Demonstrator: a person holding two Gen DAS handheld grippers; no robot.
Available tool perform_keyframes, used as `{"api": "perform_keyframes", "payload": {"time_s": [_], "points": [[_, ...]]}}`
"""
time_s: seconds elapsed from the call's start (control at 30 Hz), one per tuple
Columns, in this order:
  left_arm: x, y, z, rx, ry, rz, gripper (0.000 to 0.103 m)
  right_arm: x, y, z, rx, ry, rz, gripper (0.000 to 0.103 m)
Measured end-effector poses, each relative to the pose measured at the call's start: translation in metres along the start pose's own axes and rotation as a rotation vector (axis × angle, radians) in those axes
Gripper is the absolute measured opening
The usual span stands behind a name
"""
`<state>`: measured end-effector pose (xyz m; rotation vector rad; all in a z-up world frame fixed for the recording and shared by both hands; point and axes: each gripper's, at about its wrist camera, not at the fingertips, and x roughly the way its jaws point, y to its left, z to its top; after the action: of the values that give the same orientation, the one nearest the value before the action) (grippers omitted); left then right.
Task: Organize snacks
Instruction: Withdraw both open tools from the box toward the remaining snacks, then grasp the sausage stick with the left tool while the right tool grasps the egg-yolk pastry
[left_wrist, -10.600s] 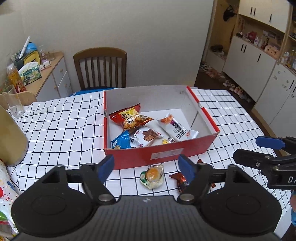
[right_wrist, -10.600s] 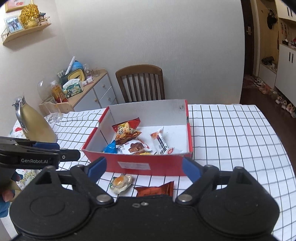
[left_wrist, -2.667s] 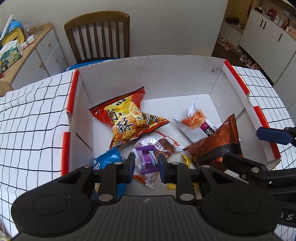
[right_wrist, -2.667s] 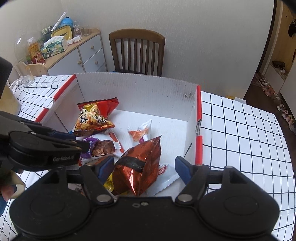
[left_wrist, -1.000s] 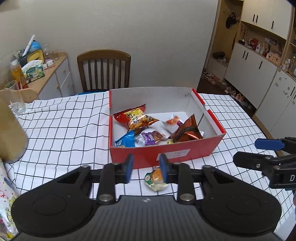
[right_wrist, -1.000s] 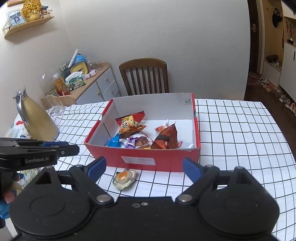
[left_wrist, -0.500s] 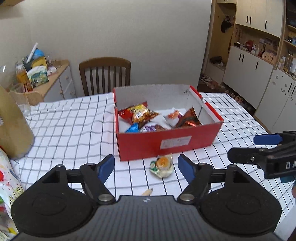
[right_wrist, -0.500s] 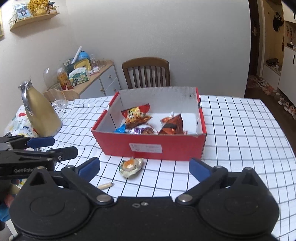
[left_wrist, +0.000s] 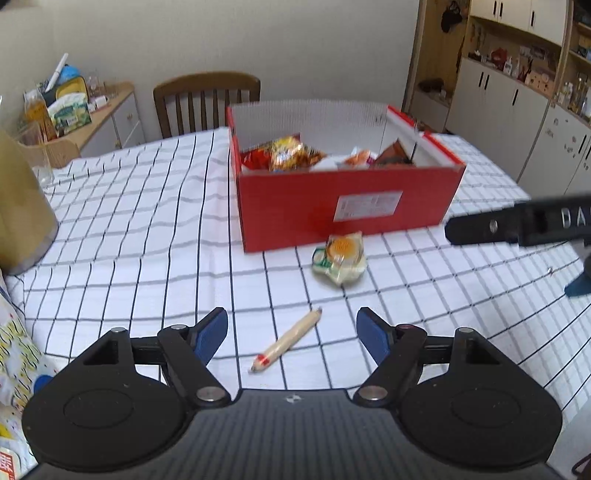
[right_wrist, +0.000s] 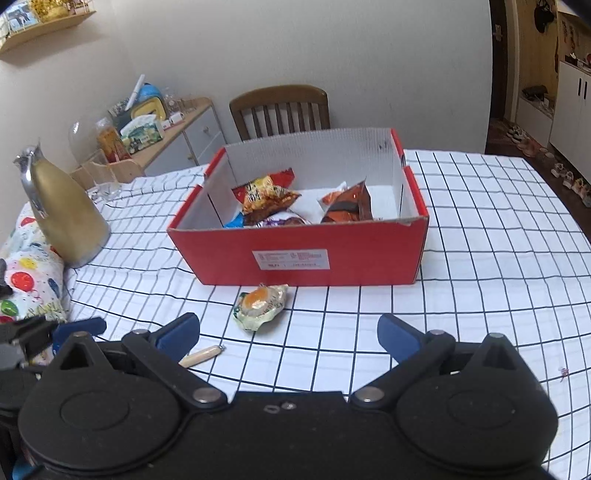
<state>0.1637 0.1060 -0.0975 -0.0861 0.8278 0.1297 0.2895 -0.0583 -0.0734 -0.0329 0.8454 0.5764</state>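
A red cardboard box (left_wrist: 295, 210) (right_wrist: 369, 240) on the checked table holds several snack bags, among them a red-yellow bag (right_wrist: 264, 194) and a brown bag (right_wrist: 349, 205). A clear packet with an orange yolk (left_wrist: 340, 254) (right_wrist: 260, 304) lies on the cloth just in front of the box. A thin tan sausage stick (left_wrist: 286, 340) (right_wrist: 201, 356) lies nearer, between my left gripper's fingers. My left gripper (left_wrist: 291, 336) is open and empty, low over the cloth. My right gripper (right_wrist: 290, 334) is open and empty, behind the yolk packet.
A gold jug (right_wrist: 61, 214) and a balloon-print bag (right_wrist: 27, 284) stand at the table's left. A glass (left_wrist: 37, 162) stands behind the jug. A wooden chair (left_wrist: 207, 101) is behind the table, a sideboard (right_wrist: 177, 136) at far left, white cabinets (left_wrist: 517, 118) at right.
Both grippers have pulled back from the box and dropped lower. The left gripper, shut one second ago, has opened. The sausage stick now lies fully in view between its fingers.
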Motion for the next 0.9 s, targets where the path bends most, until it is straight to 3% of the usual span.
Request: {"api": "perform_keyframes", "payload": {"time_s": [0.63,0.9], "points": [[0.054,0.004,-0.015,0.081,0.078,0.006,0.077,0.078,0.006,0.0,0.017,0.083,-0.009,0.103],[0.067,0.003,-0.01,0.166,0.1,-0.04,0.076,0.108,0.01,0.006,0.032,0.112,0.003,0.103]]}}
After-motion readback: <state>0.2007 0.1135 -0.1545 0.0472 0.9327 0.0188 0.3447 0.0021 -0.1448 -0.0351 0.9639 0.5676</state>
